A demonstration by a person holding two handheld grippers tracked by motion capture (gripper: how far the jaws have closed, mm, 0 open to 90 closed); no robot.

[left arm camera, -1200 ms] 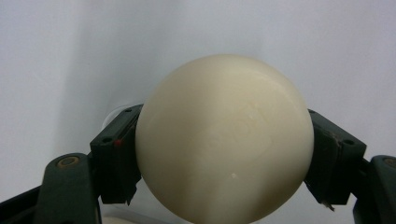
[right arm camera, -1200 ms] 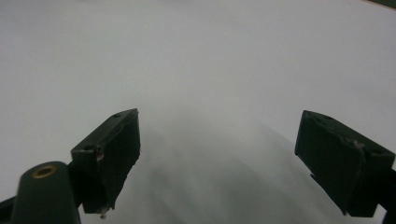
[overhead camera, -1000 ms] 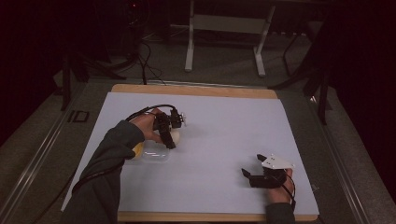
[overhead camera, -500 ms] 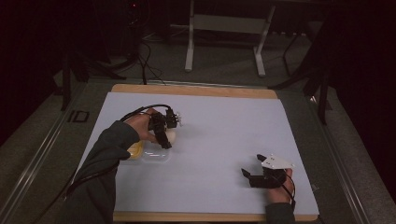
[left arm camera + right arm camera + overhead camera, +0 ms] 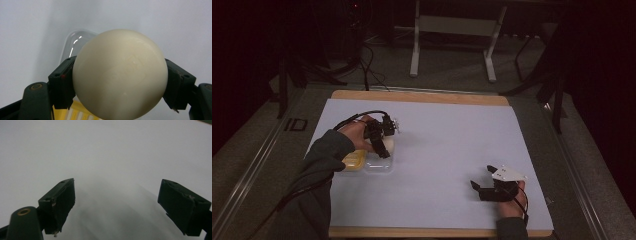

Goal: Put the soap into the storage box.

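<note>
At the left, the left gripper (image 5: 120, 82) pinches a cream ball (image 5: 120, 75) between its 2 jaws, above a clear container (image 5: 378, 162) beside a yellow piece (image 5: 353, 161). Placing it seemingly remains. At the right, the right gripper (image 5: 120, 205) rests spread, empty.

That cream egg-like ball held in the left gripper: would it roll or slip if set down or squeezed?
The cream ball looks smooth and glossy, so it may slip in the left gripper, whose jaws touch only its sides. Being rounded, it would likely roll on the flat white sheet unless placed into the clear tray.
</note>
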